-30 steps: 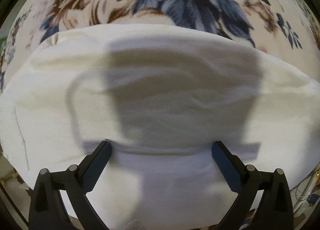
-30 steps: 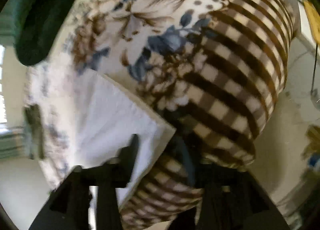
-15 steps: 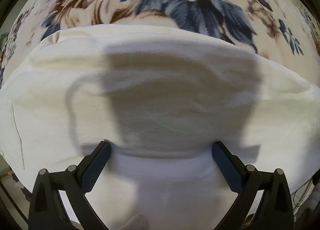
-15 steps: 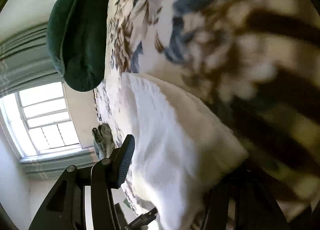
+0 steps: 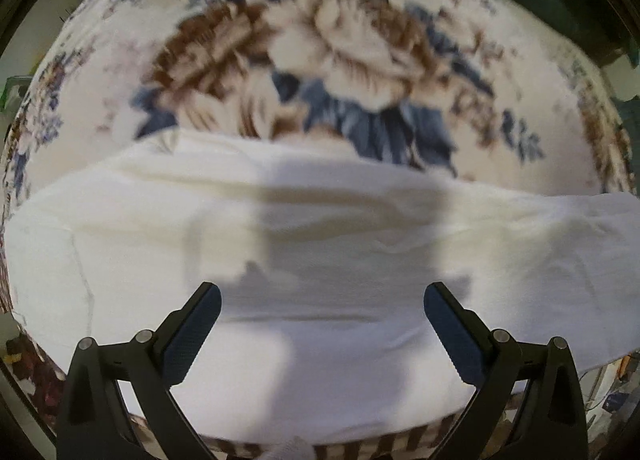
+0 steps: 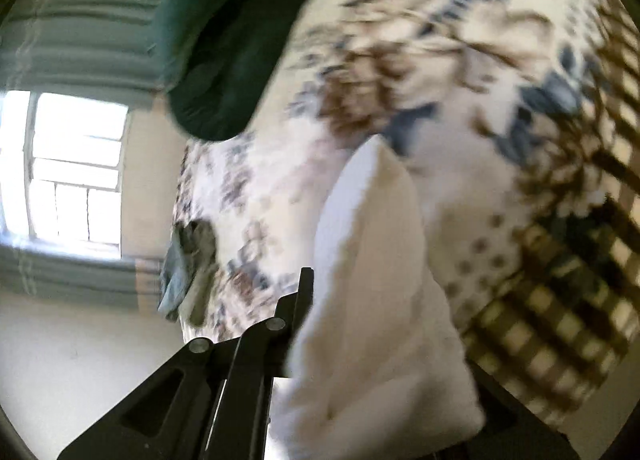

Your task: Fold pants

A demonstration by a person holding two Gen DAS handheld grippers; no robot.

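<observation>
Left gripper (image 5: 322,306) hangs wide open over the white pants (image 5: 320,244) spread on the floral blanket (image 5: 360,40), right gripper (image 6: 320,300) clamps a pants edge, no writing legible

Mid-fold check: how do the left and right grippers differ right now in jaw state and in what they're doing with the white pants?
The left gripper is open with nothing between its fingers; the right gripper is shut on the white pants. The left looks straight down over flat cloth; the right has a fold of cloth bunched against it. Both are at the same pants on the floral blanket.
</observation>
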